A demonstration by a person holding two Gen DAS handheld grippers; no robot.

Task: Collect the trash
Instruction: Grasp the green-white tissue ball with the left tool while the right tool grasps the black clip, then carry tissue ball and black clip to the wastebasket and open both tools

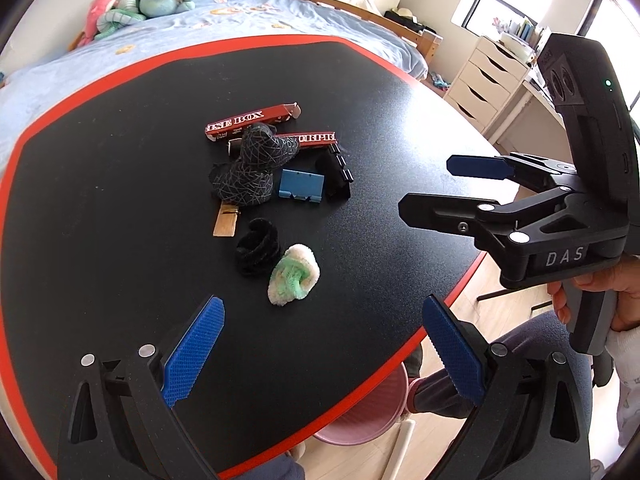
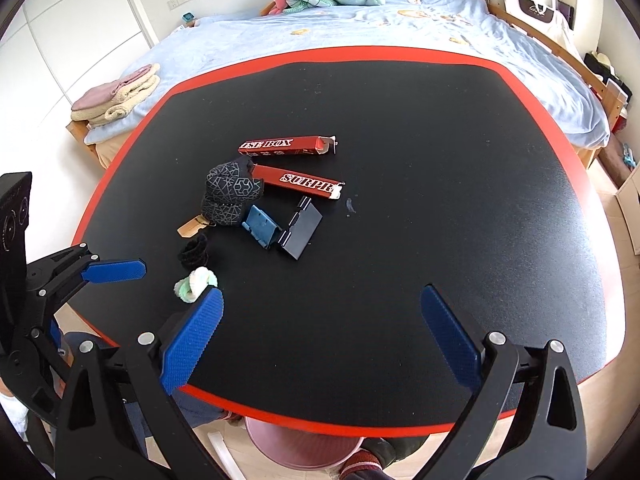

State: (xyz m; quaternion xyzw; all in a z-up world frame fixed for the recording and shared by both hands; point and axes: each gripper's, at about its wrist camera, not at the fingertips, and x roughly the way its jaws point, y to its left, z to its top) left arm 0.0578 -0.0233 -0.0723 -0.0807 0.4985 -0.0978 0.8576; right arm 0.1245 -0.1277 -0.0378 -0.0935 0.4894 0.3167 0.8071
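Trash sits in one loose cluster left of centre on the black table point(image 2: 440, 160) with its red rim. Two red boxes point(image 2: 288, 146) lie farthest from me, one behind the other — the nearer box point(image 2: 304, 185) is partly covered at one end by a dark patterned cloth point(image 2: 230, 196). Just beside the cloth: a blue plastic piece point(image 2: 260, 226) touching a black folded piece point(image 2: 300, 234), and a wooden clip point(image 2: 192, 227) poking out from under the cloth. Closer to me, a black hair tie point(image 2: 194, 254) and a green-and-white fluffy tie point(image 2: 196, 284), nearly touching.

My left gripper point(image 1: 320, 352) hangs over the near table edge, jaws spread wide, nothing between them. My right gripper point(image 2: 320, 340) likewise — jaws wide apart, empty, above the near edge. A pink bin point(image 2: 304, 446) shows under the table edge.
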